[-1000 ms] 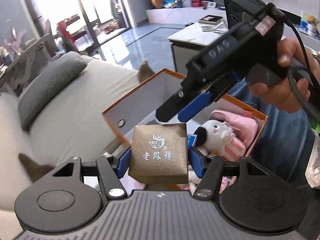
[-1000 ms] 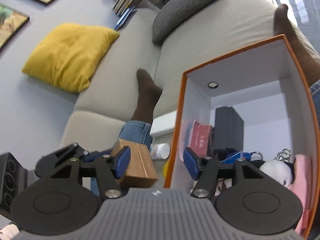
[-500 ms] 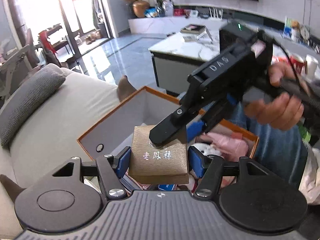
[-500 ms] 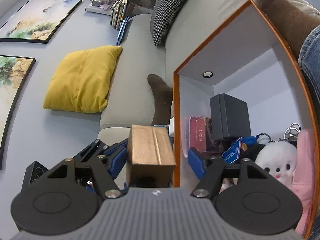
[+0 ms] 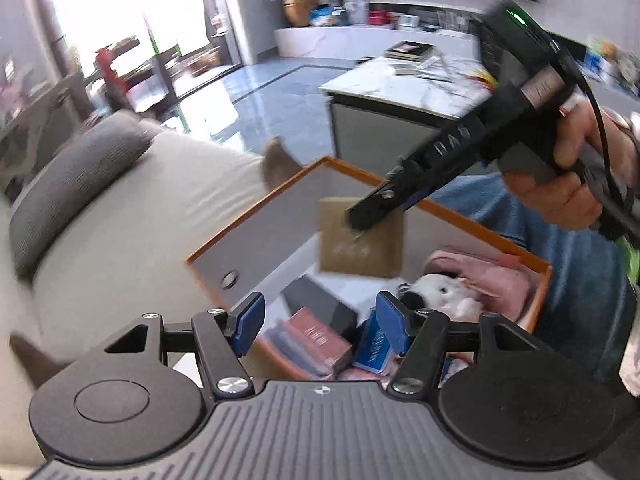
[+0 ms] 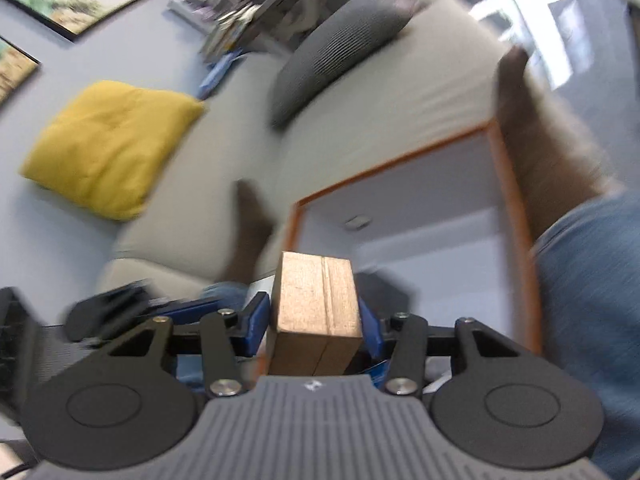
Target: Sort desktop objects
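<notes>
A gold gift box (image 5: 360, 248) hangs over the orange-rimmed storage box (image 5: 248, 220), gripped at its top edge by my right gripper (image 5: 372, 216). In the right wrist view the same gold box (image 6: 316, 300) sits between the blue pads (image 6: 256, 320), which are closing and press on both its sides. My left gripper (image 5: 320, 320) stands open near the storage box's front corner with nothing between its fingers. Inside the storage box lie a white plush toy (image 5: 440, 292) on pink cloth, a red booklet (image 5: 320, 340), a blue card pack (image 5: 376, 348) and a black case (image 5: 320, 304).
The storage box rests on a person's lap in blue jeans (image 5: 580, 280), on a beige sofa (image 5: 140, 220) with a grey cushion (image 5: 72, 184) and a yellow cushion (image 6: 108, 148). A white coffee table (image 5: 400, 84) with books stands beyond. A brown-socked foot (image 6: 248, 232) lies beside the box.
The gold box has passed from my left gripper to the right one, which closed on it and lifted it away over the storage box. My left gripper stayed wide and drew back.
</notes>
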The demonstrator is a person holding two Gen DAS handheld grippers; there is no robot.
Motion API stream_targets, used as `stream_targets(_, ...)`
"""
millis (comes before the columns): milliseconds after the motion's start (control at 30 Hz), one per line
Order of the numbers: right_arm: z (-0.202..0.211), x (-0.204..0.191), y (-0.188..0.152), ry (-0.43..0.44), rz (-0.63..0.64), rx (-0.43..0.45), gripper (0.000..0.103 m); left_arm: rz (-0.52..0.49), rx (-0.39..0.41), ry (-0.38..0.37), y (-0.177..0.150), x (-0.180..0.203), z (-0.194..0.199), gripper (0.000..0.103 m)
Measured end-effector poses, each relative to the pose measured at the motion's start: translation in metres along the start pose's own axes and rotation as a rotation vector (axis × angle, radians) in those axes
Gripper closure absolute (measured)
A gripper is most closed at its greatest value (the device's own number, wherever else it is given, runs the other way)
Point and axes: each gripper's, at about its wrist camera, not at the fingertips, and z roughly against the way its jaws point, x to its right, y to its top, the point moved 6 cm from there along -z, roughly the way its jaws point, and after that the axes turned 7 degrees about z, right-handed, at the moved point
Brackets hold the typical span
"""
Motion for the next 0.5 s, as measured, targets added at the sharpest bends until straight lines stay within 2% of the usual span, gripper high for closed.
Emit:
stream_targets(100,-0.008,0.009,0.002,-0.152,0.065,0.017,0.053,0.117,-0.004,0.013,-0.004,-0.021,0.0,0.038)
stream_targets(200,-0.027,0.017,-0.002,-0.256,0.105,-0.001,0.053,0.224,-0.03,0.033,-0.01,-0.041,-0.004,0.052)
stream_targets(267,-0.041,0.02,-0.006,-0.308,0.137,-0.013,0.053,0.261,-0.047,0.038,-0.014,-0.05,-0.008,0.063)
stream_targets(400,-0.063,0.02,-0.011,-0.399,0.214,-0.013,0.053,0.305,-0.052,0.028,-0.019,-0.056,-0.011,0.065)
stream_targets(500,-0.077,0.025,-0.014,-0.439,0.225,-0.034,0.053,0.316,-0.05,0.018,-0.024,-0.058,-0.013,0.065)
